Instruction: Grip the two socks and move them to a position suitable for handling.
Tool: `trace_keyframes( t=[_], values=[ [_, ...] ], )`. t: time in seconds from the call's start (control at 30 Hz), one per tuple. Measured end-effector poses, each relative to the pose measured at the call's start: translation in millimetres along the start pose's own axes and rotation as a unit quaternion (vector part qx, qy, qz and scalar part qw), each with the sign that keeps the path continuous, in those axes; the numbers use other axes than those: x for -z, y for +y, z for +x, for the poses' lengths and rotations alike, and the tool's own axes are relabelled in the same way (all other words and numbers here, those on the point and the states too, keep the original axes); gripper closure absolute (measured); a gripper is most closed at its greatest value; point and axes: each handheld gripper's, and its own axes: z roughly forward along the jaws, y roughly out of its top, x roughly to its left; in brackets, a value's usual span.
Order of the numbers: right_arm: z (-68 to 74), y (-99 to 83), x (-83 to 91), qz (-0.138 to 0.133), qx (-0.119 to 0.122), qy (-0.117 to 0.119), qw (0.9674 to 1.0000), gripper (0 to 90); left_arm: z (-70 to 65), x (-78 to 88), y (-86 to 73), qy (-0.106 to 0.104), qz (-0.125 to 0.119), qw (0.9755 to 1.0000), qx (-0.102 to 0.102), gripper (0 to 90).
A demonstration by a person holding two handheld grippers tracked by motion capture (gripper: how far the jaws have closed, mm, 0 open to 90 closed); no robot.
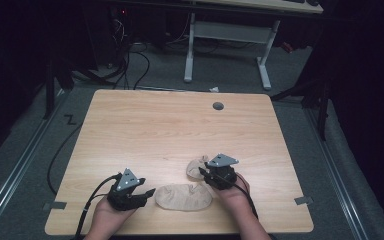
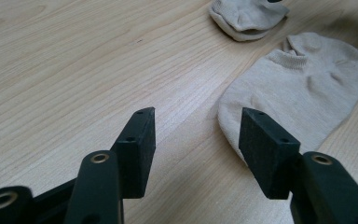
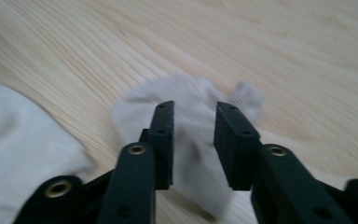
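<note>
Hovering right claw [image 3: 193, 140], apparently over sock [image 3: 191, 121]

A dim room: grey carpet floor [image 1: 20, 165], black cables [image 1: 130, 60], a white desk frame [image 1: 227, 32].

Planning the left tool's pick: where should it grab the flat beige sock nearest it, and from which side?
Probably the rounded toe end of the flat sock, the edge nearest the left tool. It lies spread flat on the table, so come in low from the sock's left, one jaw sliding under the edge. The open cuff faces away, toward the crumpled sock, so it is harder to reach.
</note>
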Motion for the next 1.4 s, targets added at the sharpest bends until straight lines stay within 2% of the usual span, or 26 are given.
trace_keyframes(
  t=[0.13, 0.2, 0.27, 0.37, 0.47, 0.63, 0.87, 1.1, 1.4],
  values=[
    [17.4, 8.8, -4.6, -0.01, 0.01, 0.008, 0.9999, 55.1, -0.8, -0.5, 0.4, -0.001, 0.0, 1.0, -0.003, 46.3],
    [22.6, 11.1, -12.3, -0.001, 0.015, 0.009, 0.9998, 51.3, -1.4, -0.2, 0.2, -0.002, 0.001, 1.0, -0.003, 46.2],
    [25.3, 12.1, -22.4, 0.02, 0.022, 0.014, 0.9995, 48.9, -1.5, 0.4, 0.0, -0.002, 0.001, 1.0, -0.004, 46.2],
    [24.9, 10.8, -32.0, 0.035, 0.029, 0.002, 0.9989, 49.4, -1.0, 0.9, 0.0, -0.003, 0.001, 1.0, -0.003, 46.2],
    [22.2, 10.1, -35.3, 0.043, 0.021, 0.002, 0.9989, 56.0, -0.6, 0.9, 0.0, -0.004, 0.002, 1.0, -0.003, 46.2],
    [21.4, 9.8, -34.6, 0.039, 0.017, 0.009, 0.999, 66.7, -1.4, -0.3, 0.0, -0.005, 0.003, 1.0, -0.004, 46.1],
    [23.3, 9.1, -34.2, 0.045, 0.031, 0.012, 0.9985, 84.1, -2.4, -1.5, 0.1, -0.006, 0.006, 0.9999, -0.006, 46.0],
    [24.3, 10.9, -28.9, 0.031, 0.028, 0.021, 0.9989, 85.6, -1.8, -1.5, -0.1, -0.007, 0.006, 0.9999, -0.006, 45.9],
    [33.9, 14.4, -26.9, 0.019, 0.043, 0.038, 0.9982, 85.0, -2.2, -2.1, 0.2, -0.008, 0.006, 0.9999, -0.006, 45.6]
  ],
)
